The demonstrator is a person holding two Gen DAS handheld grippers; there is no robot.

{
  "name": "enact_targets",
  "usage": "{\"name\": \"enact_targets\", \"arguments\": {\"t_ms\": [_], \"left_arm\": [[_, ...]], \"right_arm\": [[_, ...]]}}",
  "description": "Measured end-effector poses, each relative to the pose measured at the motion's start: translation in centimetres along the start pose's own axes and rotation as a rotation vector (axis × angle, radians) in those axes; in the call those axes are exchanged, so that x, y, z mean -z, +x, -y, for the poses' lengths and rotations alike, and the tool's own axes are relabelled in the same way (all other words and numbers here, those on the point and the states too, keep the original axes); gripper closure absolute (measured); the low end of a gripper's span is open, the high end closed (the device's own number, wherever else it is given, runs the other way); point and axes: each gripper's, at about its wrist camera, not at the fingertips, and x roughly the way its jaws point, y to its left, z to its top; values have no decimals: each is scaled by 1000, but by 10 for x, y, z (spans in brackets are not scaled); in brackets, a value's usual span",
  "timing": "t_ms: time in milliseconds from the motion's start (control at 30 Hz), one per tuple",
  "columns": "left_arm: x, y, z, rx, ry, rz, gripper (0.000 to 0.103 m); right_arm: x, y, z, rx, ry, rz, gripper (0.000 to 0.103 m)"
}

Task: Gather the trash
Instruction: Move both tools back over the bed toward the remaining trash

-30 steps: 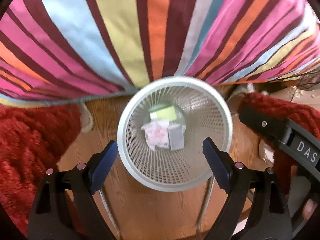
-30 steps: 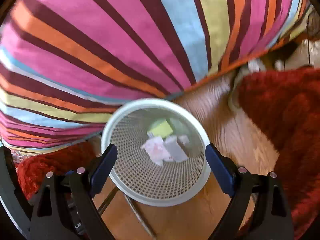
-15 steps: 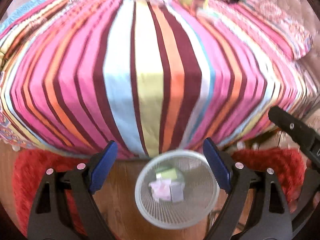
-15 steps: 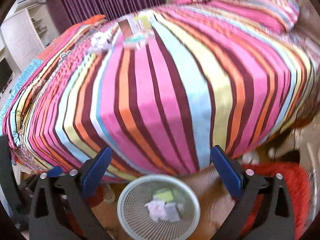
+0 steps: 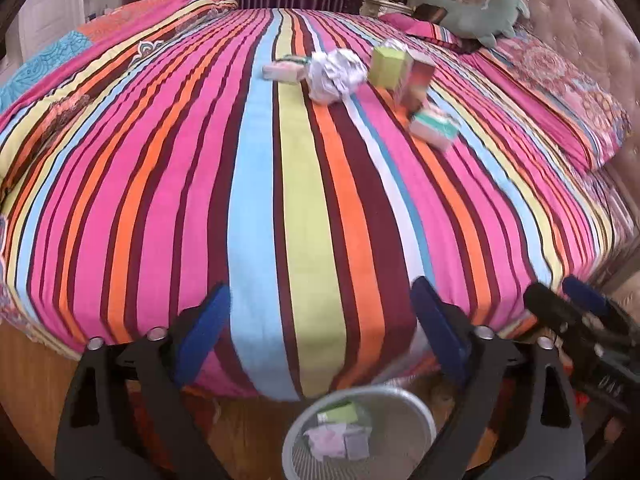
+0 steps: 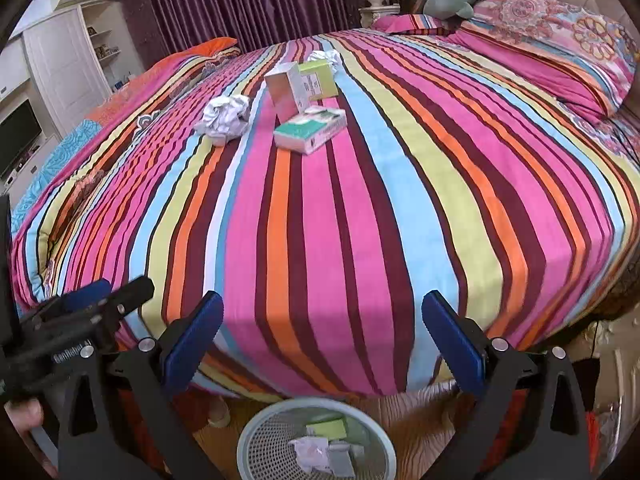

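Trash lies far out on the striped bed: a crumpled paper ball [image 5: 336, 74] [image 6: 224, 118], a green box [image 5: 390, 65] [image 6: 320, 80], a pink upright box [image 6: 286, 94] [image 5: 416, 80], a teal-and-white flat box [image 6: 310, 130] [image 5: 434, 130] and a small flat packet [image 5: 284, 71]. A white mesh bin [image 5: 360, 436] [image 6: 316, 440] with a few scraps stands on the floor below the bed edge. My left gripper [image 5: 324, 328] and right gripper [image 6: 324, 344] are both open and empty, above the bin, well short of the trash.
A second paper ball [image 6: 326, 56] lies further back. A teal plush toy [image 5: 476, 12] and patterned pillows [image 6: 560, 44] sit at the headboard. White cupboards and a TV [image 6: 18, 136] stand at the left. Red rug [image 6: 520, 432] beside the bin.
Both grippers have lifted and tilted up from looking down into the bin to looking across the bed. The bin has slid to the bottom of both views. Jaws stay open.
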Motion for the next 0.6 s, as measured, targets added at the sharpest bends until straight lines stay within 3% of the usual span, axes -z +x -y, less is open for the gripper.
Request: {"name": "enact_targets", "arguments": {"t_ms": [300,600], "left_arm": [[-78,25,3,33,-20,50,12],[-137,69,-1,34,-50,40,12]], "right_arm": [[-37,26,-1,3,-33,8,8],[-71,61,-13,6,-87,-5,8]]}}
